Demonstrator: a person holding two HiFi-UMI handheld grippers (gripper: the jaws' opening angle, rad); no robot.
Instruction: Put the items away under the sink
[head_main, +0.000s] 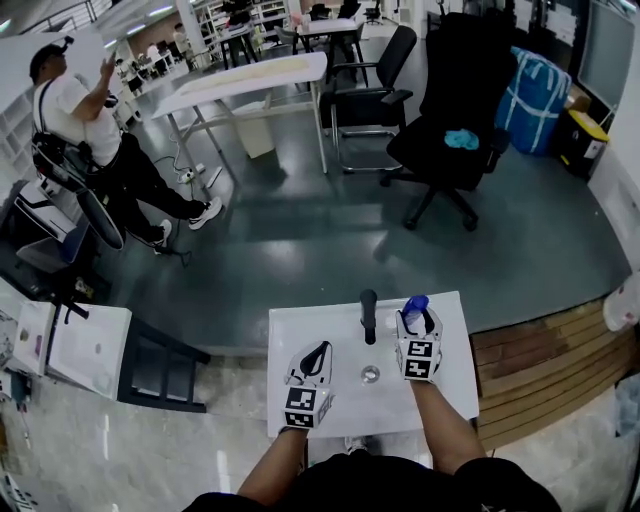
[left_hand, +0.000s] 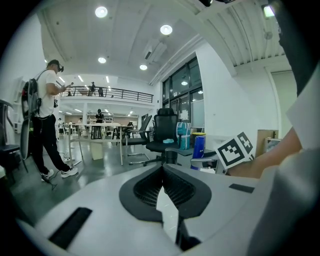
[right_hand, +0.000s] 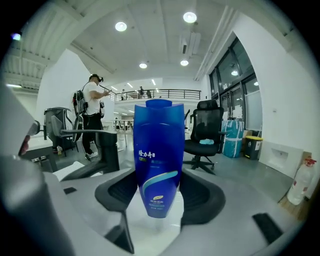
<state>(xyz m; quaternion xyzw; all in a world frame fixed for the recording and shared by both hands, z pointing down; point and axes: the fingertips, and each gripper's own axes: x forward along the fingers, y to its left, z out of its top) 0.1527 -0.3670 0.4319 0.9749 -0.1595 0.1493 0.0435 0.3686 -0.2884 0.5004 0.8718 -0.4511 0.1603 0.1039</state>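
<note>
Right claw: I grip the blue bottle low on its body, upright, ready for carrying | Bottle: 3 o'clock of faucet, over white surface | Left claw: closed, empty, 8 o'clock of drain, standing clear of the bottle.

Blue bottle: glossy plastic, wide at the top and narrowing to the bottom, with a teal swoosh and small print on the front. It is upright, pinched low down in the right gripper, over the white sink top, right side.
</note>
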